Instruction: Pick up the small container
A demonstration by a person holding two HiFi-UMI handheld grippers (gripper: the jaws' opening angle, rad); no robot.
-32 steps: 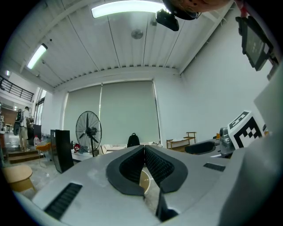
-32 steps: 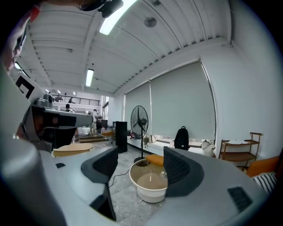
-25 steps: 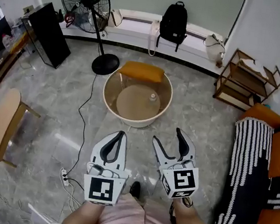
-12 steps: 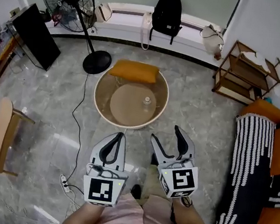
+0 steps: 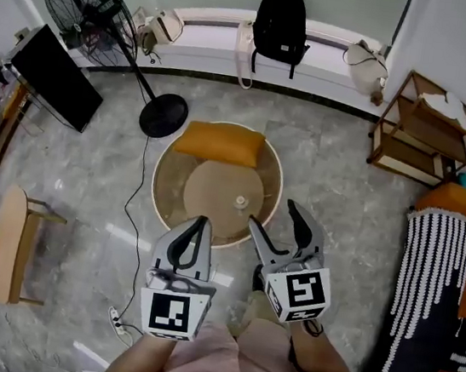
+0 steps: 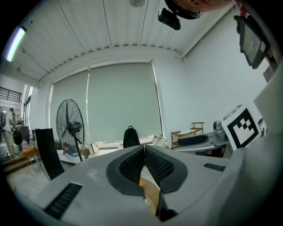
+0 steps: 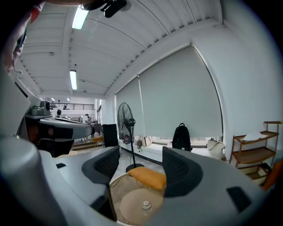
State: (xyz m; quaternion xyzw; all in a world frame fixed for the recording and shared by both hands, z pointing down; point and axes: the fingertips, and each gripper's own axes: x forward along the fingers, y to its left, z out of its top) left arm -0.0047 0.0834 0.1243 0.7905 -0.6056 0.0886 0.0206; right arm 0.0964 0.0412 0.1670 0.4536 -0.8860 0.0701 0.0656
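Observation:
The small container (image 5: 239, 201), pale with a knob-like lid, stands on the wooden disc inside a round tub-shaped table (image 5: 168, 161) with a clear wall. An orange cushion (image 5: 219, 143) lies on the table's far side. My right gripper (image 5: 273, 217) is open, its tips at the table's near right rim, a little short of the container. In the right gripper view the container (image 7: 144, 205) shows low between the spread fingers (image 7: 108, 162). My left gripper (image 5: 198, 222) is shut and holds nothing, at the near rim; in its own view the left gripper (image 6: 143, 152) hides the table.
A standing fan (image 5: 87, 12) with a round base (image 5: 164, 115) and a floor cable (image 5: 133, 210) lie left of the table. A power strip (image 5: 118, 321) is near my left leg. A wooden stool (image 5: 8, 244) stands left, a shelf (image 5: 434, 132) and striped sofa (image 5: 427, 277) right.
The table and container have drawn closer to both grippers, whose tips now reach its near rim. Both grippers keep the same jaw states.

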